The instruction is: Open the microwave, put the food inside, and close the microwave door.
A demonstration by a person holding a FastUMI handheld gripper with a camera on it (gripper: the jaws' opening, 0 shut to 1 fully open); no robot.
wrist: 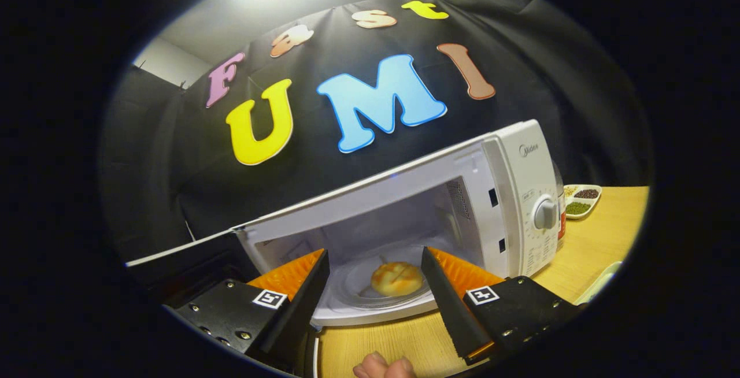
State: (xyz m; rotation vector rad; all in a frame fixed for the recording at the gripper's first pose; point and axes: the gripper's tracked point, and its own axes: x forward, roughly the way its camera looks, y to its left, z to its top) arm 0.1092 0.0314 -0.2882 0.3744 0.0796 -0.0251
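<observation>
A white microwave (520,193) stands on the wooden table (601,251) with its door (179,256) swung wide open to the left. A golden bun (396,278) lies on the glass turntable (352,285) inside the cavity. My gripper (374,262) is open just in front of the cavity mouth, its fingers spread with nothing between them. The bun lies beyond the fingertips, seen through the gap.
A divided dish of dark and green beans (583,200) sits on the table behind the microwave's right side. A pale dish rim (601,282) shows to the right of the fingers. A person's fingers (384,366) show below the gripper.
</observation>
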